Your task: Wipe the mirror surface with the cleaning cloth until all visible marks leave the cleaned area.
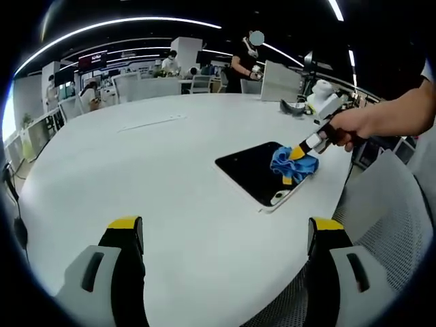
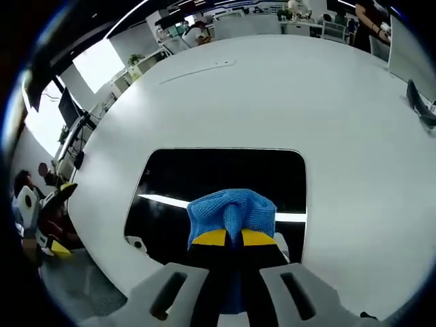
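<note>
A dark rectangular mirror [image 1: 248,167] [image 2: 225,178] with a white frame lies flat on the white table near its edge. A blue cleaning cloth [image 2: 230,212] [image 1: 291,163] rests on the mirror's near part. My right gripper [image 2: 234,238] is shut on the cloth and presses it onto the glass; in the left gripper view the right gripper [image 1: 297,155] comes in from the right, held by a hand [image 1: 354,127]. My left gripper [image 1: 225,235] hovers open over bare table, short of the mirror, its yellow-tipped jaws wide apart with nothing between them.
The big white table [image 1: 157,177] stretches far back, with a thin white strip [image 1: 151,123] lying on it. A mesh chair [image 1: 385,211] stands at the table's edge beside the mirror. A dark object [image 2: 422,109] lies at the far right. People and desks are in the background.
</note>
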Tool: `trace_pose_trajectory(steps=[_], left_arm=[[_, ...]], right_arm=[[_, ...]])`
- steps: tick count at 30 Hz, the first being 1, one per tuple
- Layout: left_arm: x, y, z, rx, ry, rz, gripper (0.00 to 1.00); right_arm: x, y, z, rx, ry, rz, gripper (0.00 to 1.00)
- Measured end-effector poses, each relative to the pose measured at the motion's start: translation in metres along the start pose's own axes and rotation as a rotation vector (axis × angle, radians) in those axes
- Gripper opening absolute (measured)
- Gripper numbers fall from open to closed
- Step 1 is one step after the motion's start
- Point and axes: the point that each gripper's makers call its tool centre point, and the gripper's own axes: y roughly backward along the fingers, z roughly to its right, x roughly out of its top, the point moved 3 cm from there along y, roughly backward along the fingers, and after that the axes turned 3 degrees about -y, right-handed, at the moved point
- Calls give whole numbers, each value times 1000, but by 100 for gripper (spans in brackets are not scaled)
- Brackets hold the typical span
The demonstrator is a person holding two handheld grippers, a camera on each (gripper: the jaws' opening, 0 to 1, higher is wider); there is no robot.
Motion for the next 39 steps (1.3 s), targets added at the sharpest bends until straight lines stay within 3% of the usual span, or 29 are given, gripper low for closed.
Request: trace_pose_trajectory(steps=[22,39], left_arm=[[1,0,-2,4,12,10,99],[1,1,-1,6,9,6,99]], right_arm=[[-29,14,-7,22,13,1,0],[-31,16,-7,38,-13,-7,0]])
